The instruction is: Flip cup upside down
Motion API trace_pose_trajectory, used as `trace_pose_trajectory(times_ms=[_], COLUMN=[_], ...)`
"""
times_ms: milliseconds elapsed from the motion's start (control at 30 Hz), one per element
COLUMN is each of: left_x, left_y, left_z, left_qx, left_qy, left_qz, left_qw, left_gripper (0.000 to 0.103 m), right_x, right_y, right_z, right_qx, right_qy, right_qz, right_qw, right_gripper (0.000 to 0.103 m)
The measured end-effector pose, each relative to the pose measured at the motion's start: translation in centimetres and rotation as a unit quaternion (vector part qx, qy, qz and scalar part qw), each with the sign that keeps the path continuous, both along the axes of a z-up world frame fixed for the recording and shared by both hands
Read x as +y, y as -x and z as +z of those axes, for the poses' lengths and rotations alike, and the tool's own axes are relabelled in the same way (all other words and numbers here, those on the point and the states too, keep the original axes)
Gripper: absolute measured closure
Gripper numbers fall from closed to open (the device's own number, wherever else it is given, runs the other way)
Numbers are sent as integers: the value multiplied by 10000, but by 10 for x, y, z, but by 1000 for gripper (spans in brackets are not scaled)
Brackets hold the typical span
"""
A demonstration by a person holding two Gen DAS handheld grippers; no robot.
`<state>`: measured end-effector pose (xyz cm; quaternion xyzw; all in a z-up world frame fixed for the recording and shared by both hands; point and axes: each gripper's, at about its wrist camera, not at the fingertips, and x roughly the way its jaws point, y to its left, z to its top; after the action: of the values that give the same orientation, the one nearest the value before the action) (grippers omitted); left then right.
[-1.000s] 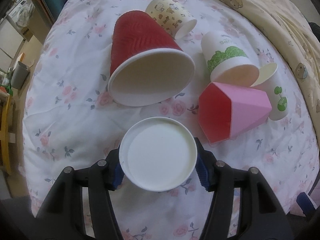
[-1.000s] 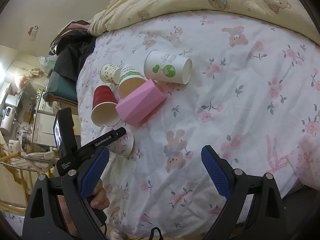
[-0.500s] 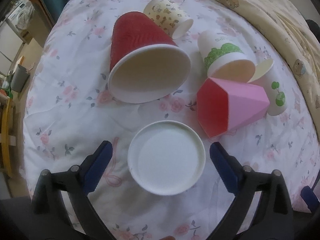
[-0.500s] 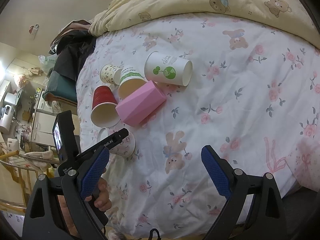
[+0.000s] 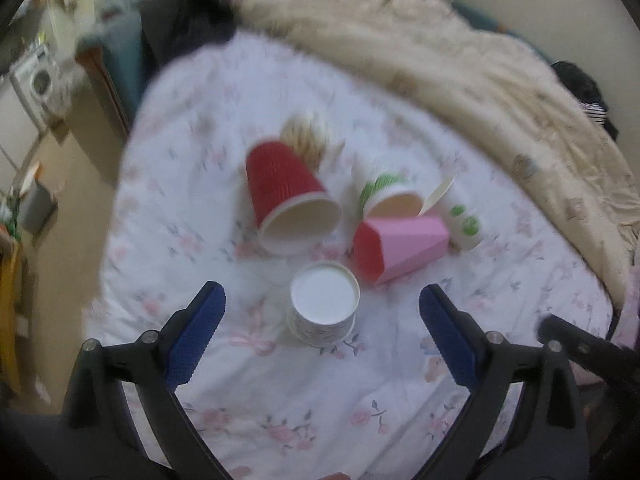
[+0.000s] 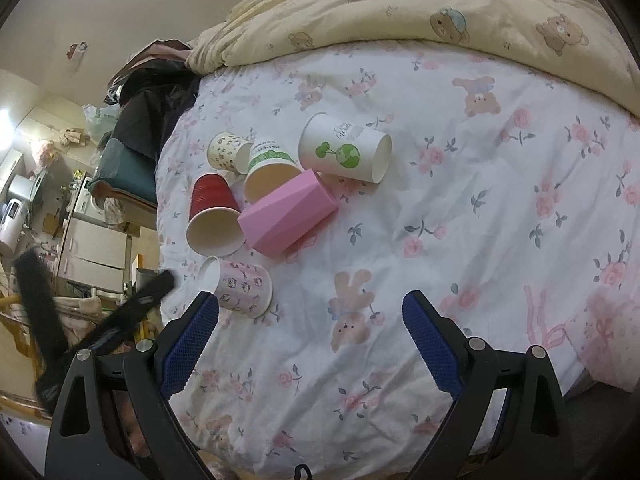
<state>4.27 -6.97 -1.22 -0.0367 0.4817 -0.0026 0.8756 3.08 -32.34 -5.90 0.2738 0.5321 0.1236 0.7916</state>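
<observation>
Left wrist view, cup: a patterned paper cup (image 5: 323, 307) stands upside down on the flowered bedsheet (image 5: 320, 408), its flat white base facing up.
Left wrist view, progress: the flip looks done for this cup; it stands free, touched by nothing.
Left wrist view, gripper: the left gripper (image 5: 322, 334) hangs above and near the cup, jaws spread wide and empty, the cup in the gap ahead of its blue pads (image 5: 196, 338). The picture is blurred, so fine detail is lost.
Left wrist view, other cups: beyond it, a red cup (image 5: 290, 198), a pink faceted cup (image 5: 400, 242) and a green-print cup (image 5: 390, 196) lie on their sides, close together.

Right wrist view, cup: the same cup (image 6: 238, 286) shows at lower left, wide end on the sheet, near the red cup (image 6: 212, 214).
Right wrist view, gripper: the right gripper (image 6: 310, 344) is held low over bare sheet, well apart from the cups, jaws wide and holding nothing.
Right wrist view, left tool: a blurred dark shape (image 6: 100, 328) at the left edge appears to be the other gripper.
Right wrist view, remainder: five cups lie tipped over, among them a white cup with a globe print (image 6: 344, 148); whether they too are to be flipped cannot be told.
</observation>
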Motion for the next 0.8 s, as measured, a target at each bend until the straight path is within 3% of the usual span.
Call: trace_pose_trajectory(times_ms=[133, 267, 600, 800], left_x=[9, 25, 51, 57], left_y=[28, 52, 101, 111], left_z=[27, 35, 18, 14], left_qx=[-496, -746, -851, -981], left_qy=[-159, -214, -224, -183], left_qz=[2, 151, 455, 650], left_qw=[9986, 9969, 9951, 9929], left_gripper=[7, 7, 7, 1], right_x=[4, 10, 25, 50], right_y=[6, 16, 55, 70], right_z=[6, 12, 34, 44], right_qx=[-139, -296, -963, -1467], right_qy=[46, 95, 344, 891], right_qz=[95, 253, 458, 720], right_qw=[9998, 9992, 9937, 9825], right_gripper=[7, 7, 7, 7])
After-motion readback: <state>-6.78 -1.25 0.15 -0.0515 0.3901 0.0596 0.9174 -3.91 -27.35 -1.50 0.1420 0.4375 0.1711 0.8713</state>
